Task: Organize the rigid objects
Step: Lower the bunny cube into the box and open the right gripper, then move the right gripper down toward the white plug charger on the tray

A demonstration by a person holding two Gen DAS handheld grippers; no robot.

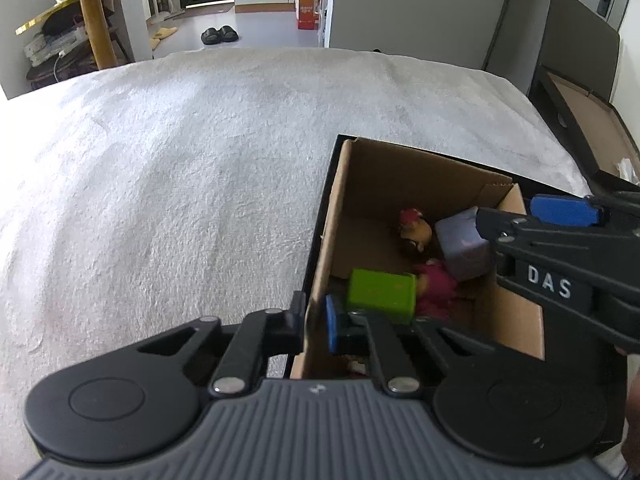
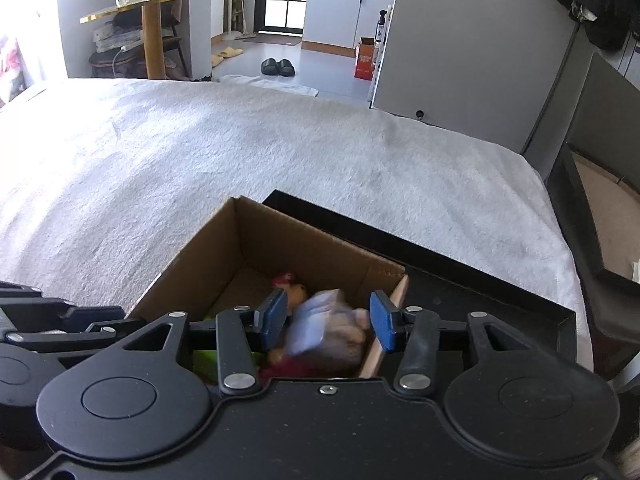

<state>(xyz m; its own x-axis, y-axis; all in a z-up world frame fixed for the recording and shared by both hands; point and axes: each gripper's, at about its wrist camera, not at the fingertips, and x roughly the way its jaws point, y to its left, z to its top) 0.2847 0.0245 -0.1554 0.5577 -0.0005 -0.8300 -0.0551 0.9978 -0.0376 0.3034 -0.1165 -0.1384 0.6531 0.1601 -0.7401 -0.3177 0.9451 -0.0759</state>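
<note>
Four toys lie in one cardboard box point(image 1: 340, 216) — left gripper point(image 1: 314, 330) clamped on its wall, right gripper point(image 2: 328, 320) apart at 3 o'clock.

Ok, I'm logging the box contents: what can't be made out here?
Pale purple cube: blurred, right wrist view; whether right gripper jaws hold it is unclear.
Dark red toy: left wrist view, half hidden behind green rectangular block.
Brown cardboard box, near end: left wrist view, covered by left gripper.

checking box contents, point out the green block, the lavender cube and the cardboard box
green block point(image 1: 380, 297): left wrist view, top face
lavender cube point(image 1: 464, 248): left wrist view, front face
cardboard box point(image 1: 400, 184): left wrist view, inner far wall
</note>
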